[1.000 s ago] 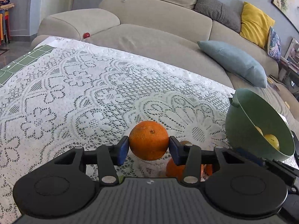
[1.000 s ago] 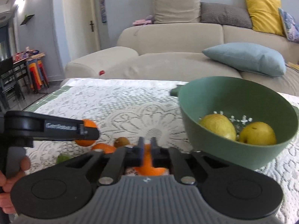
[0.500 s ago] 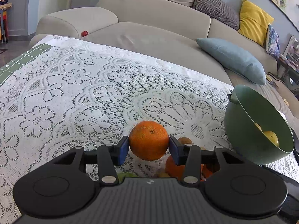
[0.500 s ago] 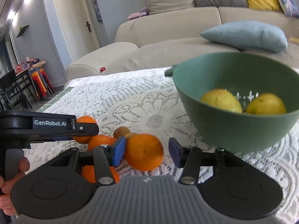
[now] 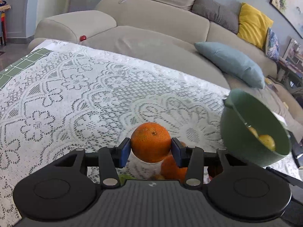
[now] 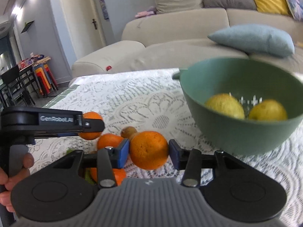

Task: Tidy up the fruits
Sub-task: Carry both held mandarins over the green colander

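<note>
Above the lace-covered surface [image 5: 79, 98], each gripper's fingers clamp an orange: left gripper [image 5: 151, 149], right gripper [image 6: 148, 156], whose fingers just closed, beside the green colander [image 6: 236, 130].

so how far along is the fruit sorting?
Done: two yellow fruits lie in the green bowl. In hand: the left gripper holds an orange off the cloth; the right gripper, jaws just closing, has another orange. Left: more oranges and a brown fruit on the cloth.
</note>
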Tool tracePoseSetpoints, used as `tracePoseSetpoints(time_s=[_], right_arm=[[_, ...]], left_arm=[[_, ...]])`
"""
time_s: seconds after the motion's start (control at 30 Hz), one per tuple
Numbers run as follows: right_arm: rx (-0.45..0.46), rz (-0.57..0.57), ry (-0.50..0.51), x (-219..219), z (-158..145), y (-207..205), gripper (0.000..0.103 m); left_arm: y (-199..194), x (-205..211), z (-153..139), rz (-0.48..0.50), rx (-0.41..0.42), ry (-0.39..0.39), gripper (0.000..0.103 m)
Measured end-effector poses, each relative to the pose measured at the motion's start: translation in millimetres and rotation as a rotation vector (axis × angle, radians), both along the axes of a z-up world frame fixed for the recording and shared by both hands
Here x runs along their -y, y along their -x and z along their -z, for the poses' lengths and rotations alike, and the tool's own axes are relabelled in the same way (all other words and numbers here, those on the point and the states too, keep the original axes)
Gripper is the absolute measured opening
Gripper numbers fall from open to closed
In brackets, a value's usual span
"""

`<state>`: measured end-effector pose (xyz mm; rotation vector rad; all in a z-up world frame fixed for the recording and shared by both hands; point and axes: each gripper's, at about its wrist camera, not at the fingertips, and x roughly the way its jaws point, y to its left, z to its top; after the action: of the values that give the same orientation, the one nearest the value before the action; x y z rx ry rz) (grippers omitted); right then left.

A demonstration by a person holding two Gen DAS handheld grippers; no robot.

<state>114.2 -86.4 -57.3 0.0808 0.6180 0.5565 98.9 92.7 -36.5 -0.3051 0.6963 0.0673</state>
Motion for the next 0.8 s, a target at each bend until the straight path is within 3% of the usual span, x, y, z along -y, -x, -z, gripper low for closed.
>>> tracePoseSetpoints(time_s=[0.33, 0.57, 0.8], right_arm=[[0.147, -0.154, 0.153, 11.6, -53.6, 1.7, 0.042], [0.201, -0.128, 0.204, 36.9, -73.8, -27.8, 0.042], [0.183, -0.080, 0.236, 62.7, -73.0, -56.3, 0.042]], left_arm=[[2.4, 21.7, -29.7, 0.017, 0.025, 0.014, 0.052], [-7.4, 45.6, -54.0, 0.050, 0.054, -0.004, 0.052], [-31.3, 85.0, -72.6, 0.113, 0.067, -0.046, 0.052]])
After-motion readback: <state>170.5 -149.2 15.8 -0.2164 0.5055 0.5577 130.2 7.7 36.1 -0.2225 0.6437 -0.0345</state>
